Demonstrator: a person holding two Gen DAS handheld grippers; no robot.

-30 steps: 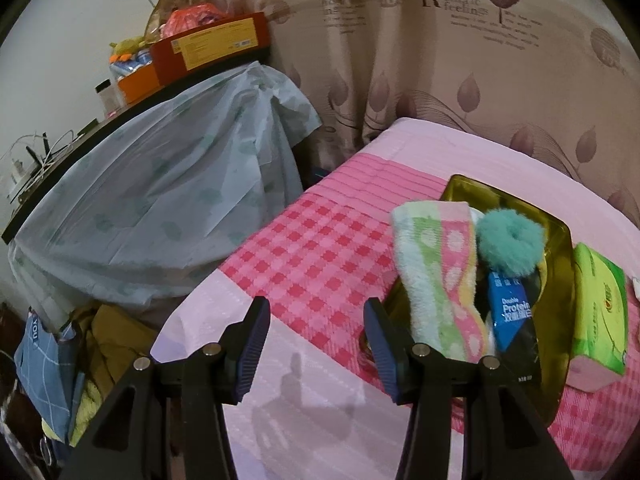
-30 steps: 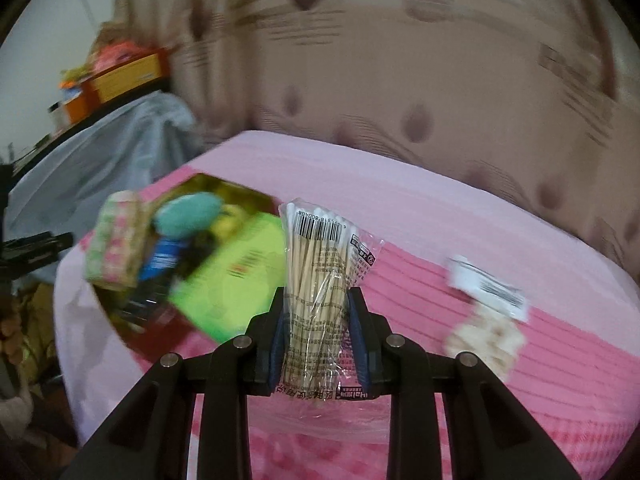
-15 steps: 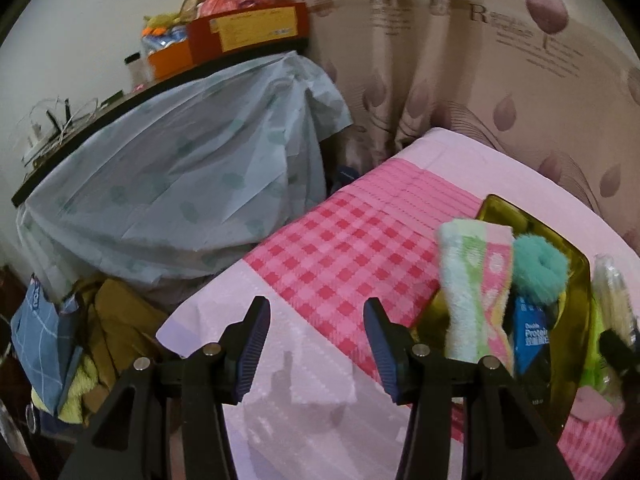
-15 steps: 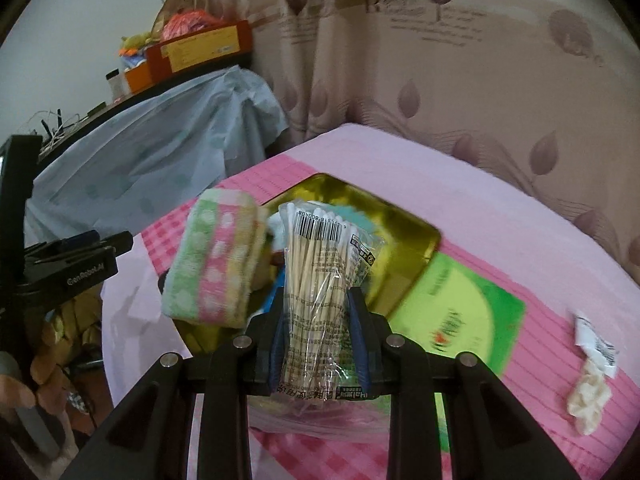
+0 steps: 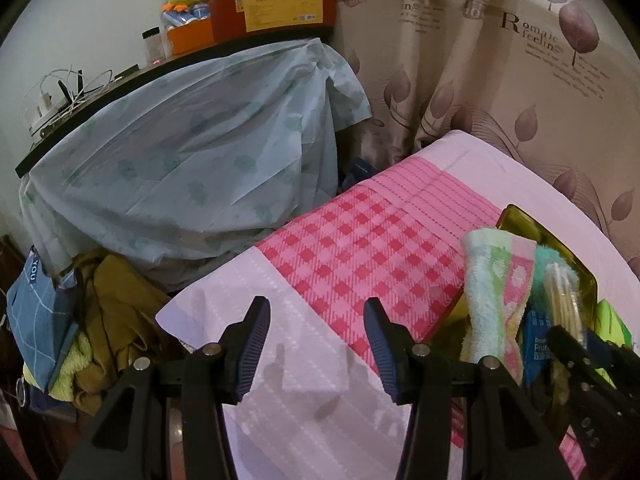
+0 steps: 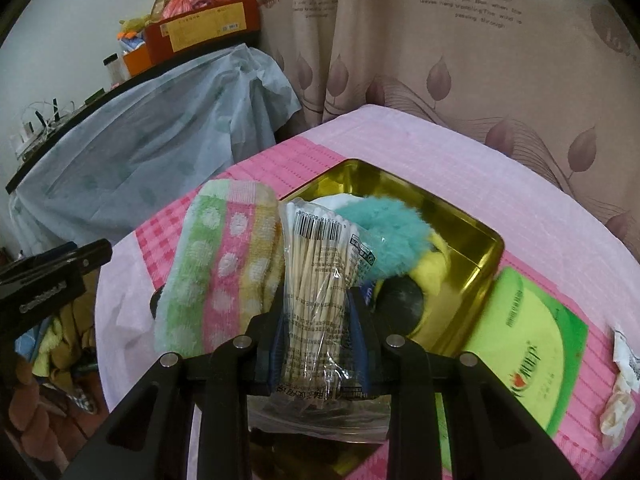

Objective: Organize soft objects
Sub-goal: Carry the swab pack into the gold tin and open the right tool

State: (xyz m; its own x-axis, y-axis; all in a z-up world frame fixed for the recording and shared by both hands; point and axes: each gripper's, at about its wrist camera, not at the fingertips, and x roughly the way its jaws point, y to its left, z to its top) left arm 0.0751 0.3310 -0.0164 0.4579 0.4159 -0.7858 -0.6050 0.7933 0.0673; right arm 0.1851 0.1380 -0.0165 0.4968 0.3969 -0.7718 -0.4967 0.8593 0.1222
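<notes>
My right gripper (image 6: 318,332) is shut on a clear bag of cotton swabs (image 6: 316,276), held upright over the gold tin tray (image 6: 472,232). In the tray lie a striped dotted towel (image 6: 224,264), a fluffy teal scrunchie (image 6: 388,236), a yellow soft item and a dark round one. My left gripper (image 5: 316,340) stands open with nothing between its fingers, over the pale pink front corner of the tablecloth, left of the tray (image 5: 516,220). The towel (image 5: 496,292) and the swab bag (image 5: 564,300) show at that view's right edge.
A green tissue pack (image 6: 524,344) lies right of the tray, with a white crumpled packet (image 6: 620,388) further right. A blue sheet covers a shelf (image 5: 192,160) at the left. Clothes are piled on the floor (image 5: 96,320). A curtain (image 6: 480,60) hangs behind the table.
My right gripper has carried the swab bag leftward from beside the tissue pack to over the tray. The left gripper has drifted left, away from the tray, and stayed open.
</notes>
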